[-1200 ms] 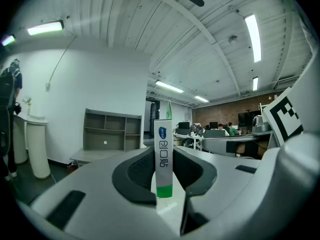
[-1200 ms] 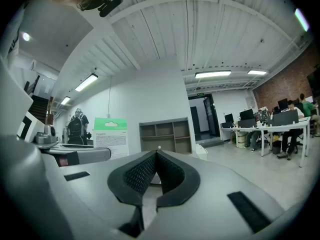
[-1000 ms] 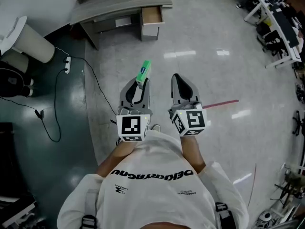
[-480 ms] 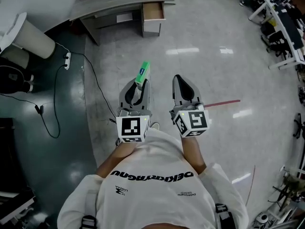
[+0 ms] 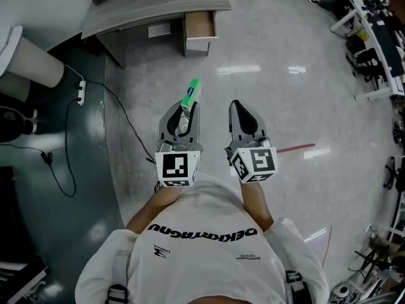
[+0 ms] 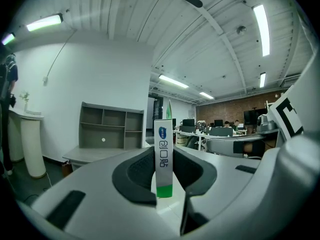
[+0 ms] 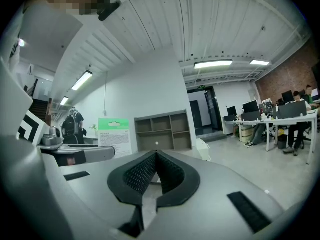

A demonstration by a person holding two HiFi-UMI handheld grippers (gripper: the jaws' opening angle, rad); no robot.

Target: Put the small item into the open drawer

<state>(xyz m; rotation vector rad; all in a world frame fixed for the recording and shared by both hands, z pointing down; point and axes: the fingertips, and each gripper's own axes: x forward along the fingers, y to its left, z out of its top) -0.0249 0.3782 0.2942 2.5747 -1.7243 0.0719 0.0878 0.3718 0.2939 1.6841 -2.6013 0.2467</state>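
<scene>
My left gripper (image 5: 183, 111) is shut on a small green and white box (image 5: 190, 94), which sticks out past the jaw tips. In the left gripper view the small box (image 6: 163, 156) stands upright between the dark pads, pinched on both sides. My right gripper (image 5: 239, 114) is beside it, shut and holding nothing; its pads (image 7: 167, 174) meet at the tips. The open drawer (image 5: 200, 25) hangs out of the grey desk (image 5: 155, 8) well ahead of both grippers, across bare floor.
A black cable (image 5: 123, 116) runs over the floor left of the grippers from a power strip (image 5: 80, 90). A white round pedestal (image 5: 25, 59) stands at far left. Desks and chairs (image 5: 373, 37) line the right side. A red strip (image 5: 296, 147) lies on the floor.
The view has shifted a little: the desk and drawer sit slightly lower and further left in the frame. Both grippers keep their pose, the box still held.
</scene>
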